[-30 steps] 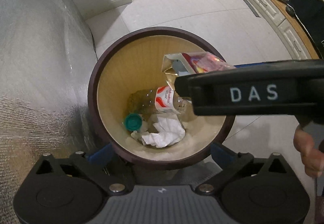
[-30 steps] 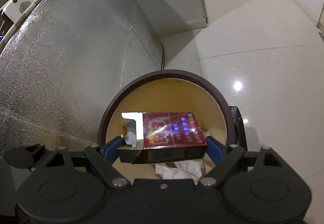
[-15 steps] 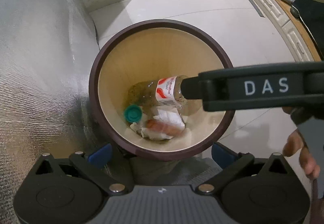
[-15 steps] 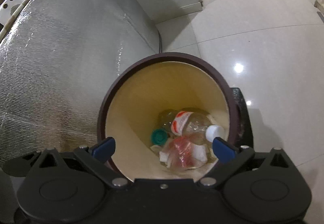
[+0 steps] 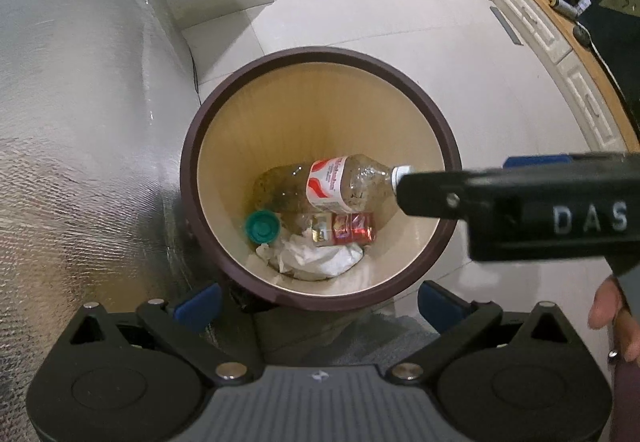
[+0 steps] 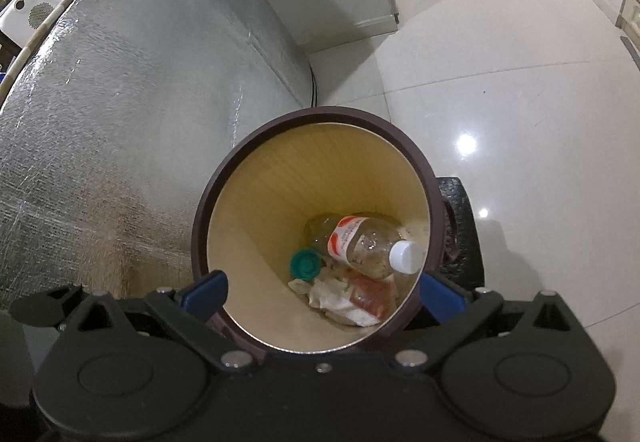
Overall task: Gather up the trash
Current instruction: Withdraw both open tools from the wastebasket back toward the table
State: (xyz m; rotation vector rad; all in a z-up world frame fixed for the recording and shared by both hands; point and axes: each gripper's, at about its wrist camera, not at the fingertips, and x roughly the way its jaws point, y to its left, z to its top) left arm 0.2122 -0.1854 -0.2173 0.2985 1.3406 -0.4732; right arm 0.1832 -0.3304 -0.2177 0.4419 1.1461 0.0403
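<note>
Left wrist view: brown-rimmed bin (image 5: 320,56) below, cream inside, standing on pale tiled floor (image 5: 400,2) close against a silver quilted wall (image 5: 80,122). At the bottom: clear plastic bottle (image 5: 344,186) with red-and-white label, lying on its side; green cap (image 5: 262,228) beside it; red box (image 5: 348,228) flat under the bottle's flank; crumpled white tissue (image 5: 316,258) underneath. Left gripper (image 5: 318,298) wide apart, blue pads either side of the near rim, nothing between them. Right gripper's black body across the right of frame, a person's fingers (image 5: 612,318) on its handle.

Right wrist view: same bin (image 6: 320,114) seen from the other side. Bottle (image 6: 360,242) with white cap toward the right wall, green cap (image 6: 306,264) left of it, tissue (image 6: 336,296) and red box (image 6: 370,296) below. Right gripper (image 6: 322,290) fully spread and empty, jaws just opened to their widest, pads flanking the rim.

Progress, as judged: red box released and settled in the bin; four pieces of trash inside. Both tools free. Whether more trash remains elsewhere cannot be told; none visible on the floor in either view. Likely next: pull back from the bin and look for further litter.
</note>
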